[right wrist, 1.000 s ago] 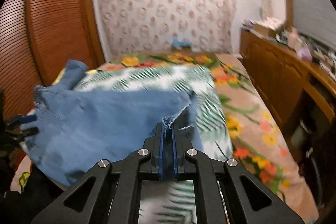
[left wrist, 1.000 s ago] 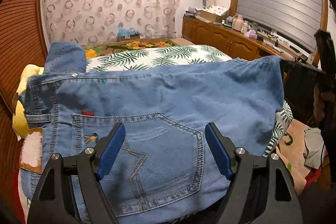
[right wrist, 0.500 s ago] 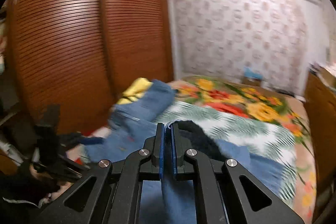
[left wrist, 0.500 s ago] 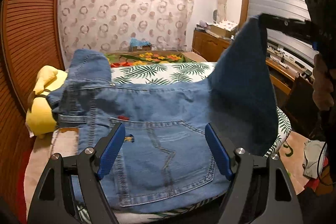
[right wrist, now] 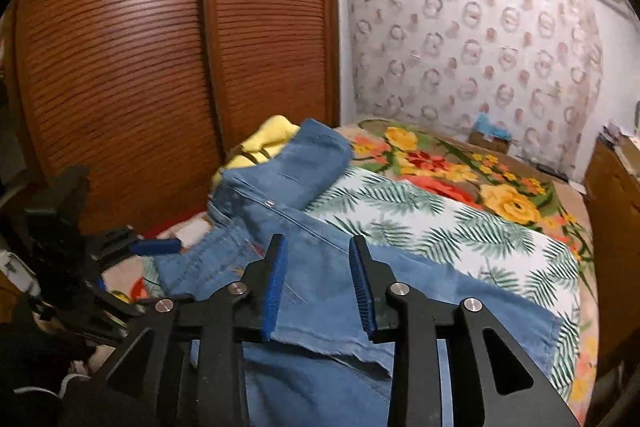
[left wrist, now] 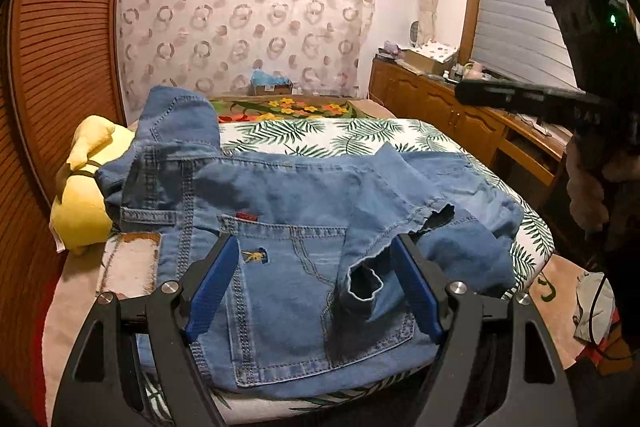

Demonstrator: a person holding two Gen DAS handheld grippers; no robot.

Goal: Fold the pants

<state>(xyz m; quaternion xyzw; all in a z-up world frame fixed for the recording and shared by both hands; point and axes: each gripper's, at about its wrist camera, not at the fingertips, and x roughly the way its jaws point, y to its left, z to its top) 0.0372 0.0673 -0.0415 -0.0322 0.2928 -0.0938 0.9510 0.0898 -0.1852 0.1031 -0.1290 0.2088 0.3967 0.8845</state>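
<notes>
Right gripper (right wrist: 318, 283) is just opening, dropping the hem onto the faded blue denim pants (left wrist: 288, 227); left gripper (left wrist: 316, 287) is hovering wide open, holding nothing.

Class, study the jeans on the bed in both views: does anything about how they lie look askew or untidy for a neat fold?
Yes. The jeans are not folded flat: a leg end lies crumpled across the back pocket, its frayed hem curled open. Another part is bunched up against the yellow plush toy at the far left.

Warm, dim indoor light; I see fisheye bending and black vignette at the corners. Wardrobe doors (right wrist: 172, 67) look soft, with slight blur on the jeans (right wrist: 320, 267) below them.
</notes>
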